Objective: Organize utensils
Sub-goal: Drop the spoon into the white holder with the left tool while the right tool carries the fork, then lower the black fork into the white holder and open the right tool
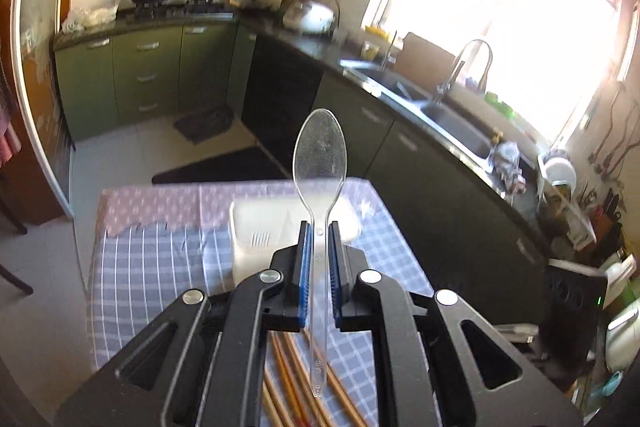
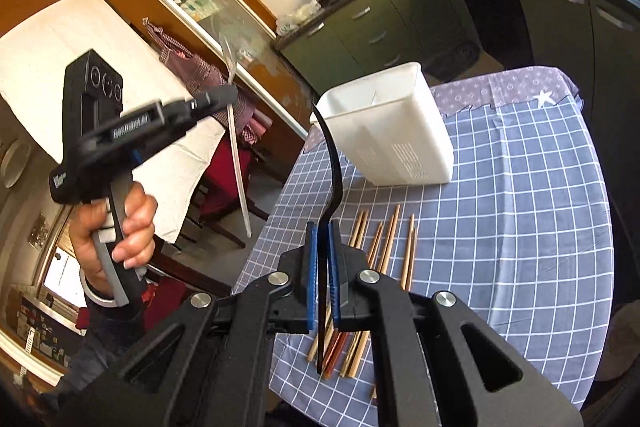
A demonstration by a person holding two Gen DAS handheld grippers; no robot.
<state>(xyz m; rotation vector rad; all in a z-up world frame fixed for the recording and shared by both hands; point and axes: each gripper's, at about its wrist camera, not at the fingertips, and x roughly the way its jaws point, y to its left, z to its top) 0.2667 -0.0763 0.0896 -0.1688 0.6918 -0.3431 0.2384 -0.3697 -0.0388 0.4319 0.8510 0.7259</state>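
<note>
My left gripper (image 1: 319, 227) is shut on a clear plastic spoon (image 1: 320, 155), bowl up, handle running down between the blue pads. It hangs above the checked table, short of the white utensil holder (image 1: 256, 231). In the right wrist view the same left gripper (image 2: 224, 95) shows at the left, held by a hand (image 2: 132, 227), with the clear spoon (image 2: 236, 131) hanging through it. My right gripper (image 2: 323, 227) is shut on a black utensil (image 2: 334, 163), seen edge-on and curving up toward the white utensil holder (image 2: 396, 131). Several wooden chopsticks (image 2: 390, 239) lie on the cloth below.
The table with the blue checked cloth (image 2: 520, 211) has a bare stretch right of the chopsticks. A kitchen counter with a sink (image 1: 452, 115) runs along the right, green cabinets (image 1: 148, 75) stand behind. Chairs and a white-covered table (image 2: 80, 67) lie left of the table.
</note>
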